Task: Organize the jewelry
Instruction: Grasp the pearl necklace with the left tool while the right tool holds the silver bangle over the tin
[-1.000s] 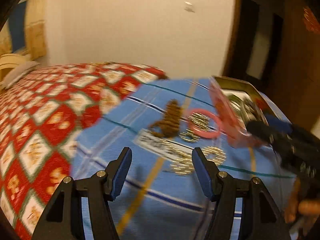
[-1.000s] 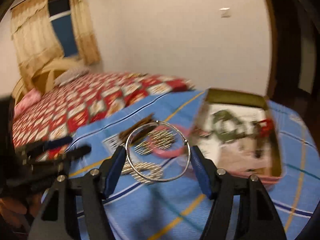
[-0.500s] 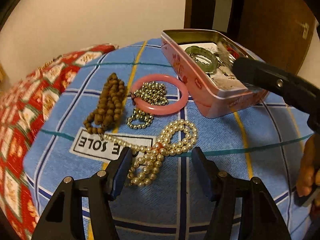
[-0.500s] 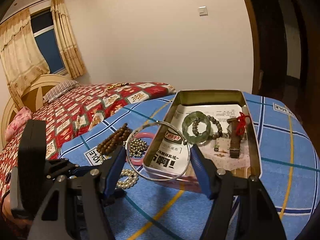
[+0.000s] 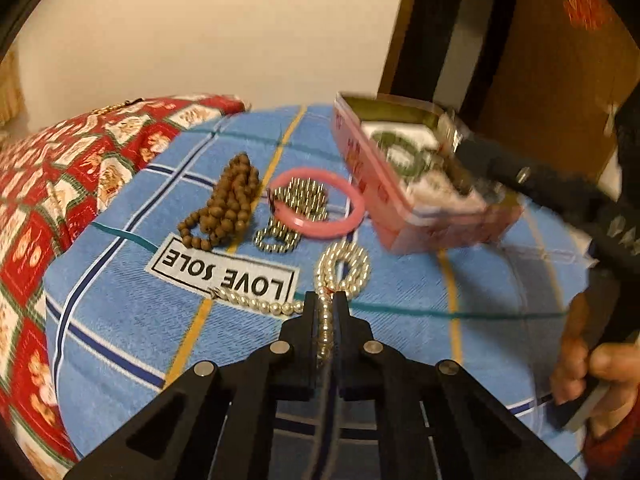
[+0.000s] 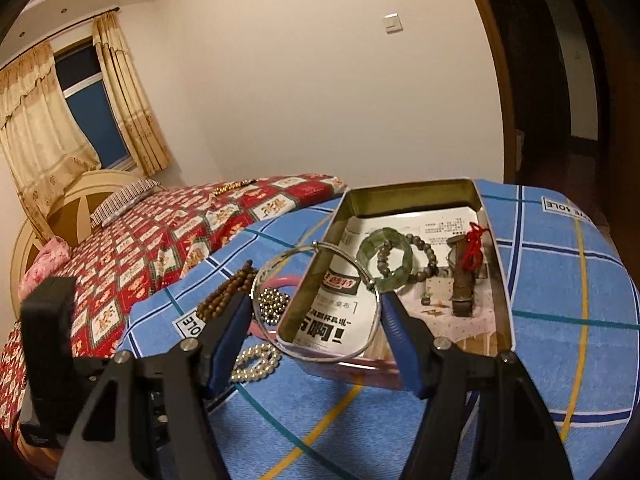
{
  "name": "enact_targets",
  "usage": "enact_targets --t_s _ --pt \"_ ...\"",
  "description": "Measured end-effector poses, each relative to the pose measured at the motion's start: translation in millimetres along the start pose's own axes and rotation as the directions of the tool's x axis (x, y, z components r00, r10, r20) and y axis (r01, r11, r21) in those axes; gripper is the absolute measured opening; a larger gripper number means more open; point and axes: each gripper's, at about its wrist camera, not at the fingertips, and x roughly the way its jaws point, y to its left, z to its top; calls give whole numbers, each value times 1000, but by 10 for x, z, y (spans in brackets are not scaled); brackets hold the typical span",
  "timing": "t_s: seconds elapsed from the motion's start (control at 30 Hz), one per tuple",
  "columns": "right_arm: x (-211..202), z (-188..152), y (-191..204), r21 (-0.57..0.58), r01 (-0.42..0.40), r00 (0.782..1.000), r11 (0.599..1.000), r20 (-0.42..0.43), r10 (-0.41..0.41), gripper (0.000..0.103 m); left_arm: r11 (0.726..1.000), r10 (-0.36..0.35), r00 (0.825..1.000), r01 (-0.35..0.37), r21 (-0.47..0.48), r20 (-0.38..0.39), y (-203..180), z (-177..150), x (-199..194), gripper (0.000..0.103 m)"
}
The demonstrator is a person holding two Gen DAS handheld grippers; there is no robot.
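My left gripper (image 5: 325, 300) is shut on the pearl necklace (image 5: 344, 268), which lies on the blue checked cloth (image 5: 400, 340). My right gripper (image 6: 316, 312) is shut on a thin silver bangle (image 6: 280, 344) and holds it above the near left corner of the pink tin box (image 6: 502, 280); that box (image 5: 400, 204) also shows in the left wrist view. The box holds a green bangle (image 6: 385, 258), a dark bead bracelet (image 6: 426, 254) and a brown piece with a red cord (image 6: 464, 280). A pink bangle (image 5: 320, 222), gold beads (image 5: 304, 198) and brown wooden beads (image 5: 228, 208) lie on the cloth.
The cloth carries a "LOVE SOLE" label (image 5: 228, 274). A red patterned bedspread (image 6: 140, 248) stretches off to the left. A wall and a dark doorway (image 6: 560, 80) stand behind. The right-hand gripper's body (image 5: 560, 196) reaches over the box in the left wrist view.
My left gripper has closed on the pearl necklace. My right gripper has carried the silver bangle nearer to the open box.
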Motion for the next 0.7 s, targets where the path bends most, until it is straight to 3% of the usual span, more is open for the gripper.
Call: enact_targets --t_s 0.1,0.23,0.33,0.43,0.47,0.5,0.63,0.7 --pt "-31 18 -15 12 -5 1000 1000 19 5 69 999 -22 998 24 -46 53 4 17 -81 6" --pt "-31 20 -19 9 10 1000 1000 22 -10 69 996 47 999 -48 70 12 -129 11 -15 6" --pt "1 19 -36 18 12 1000 1000 9 -12 69 993 63 998 -60 103 -24 -159 8 57 7" --pt "5 15 -33 17 14 1000 1000 6 -14 69 991 67 997 -61 116 -48 -130 27 124 28" --pt "10 15 -38 17 13 1000 1000 4 -14 69 991 68 996 -61 122 -56 -130 33 149 44" --pt "16 14 -37 19 13 1000 1000 3 -13 69 989 74 995 -65 130 -63 -128 50 177 54" --pt "28 16 -55 25 14 1000 1000 -1 -14 69 991 61 991 -46 129 -117 -103 62 298 59" --pt "23 16 -66 28 14 1000 1000 1 -14 69 988 70 990 -53 142 -119 -130 64 311 54"
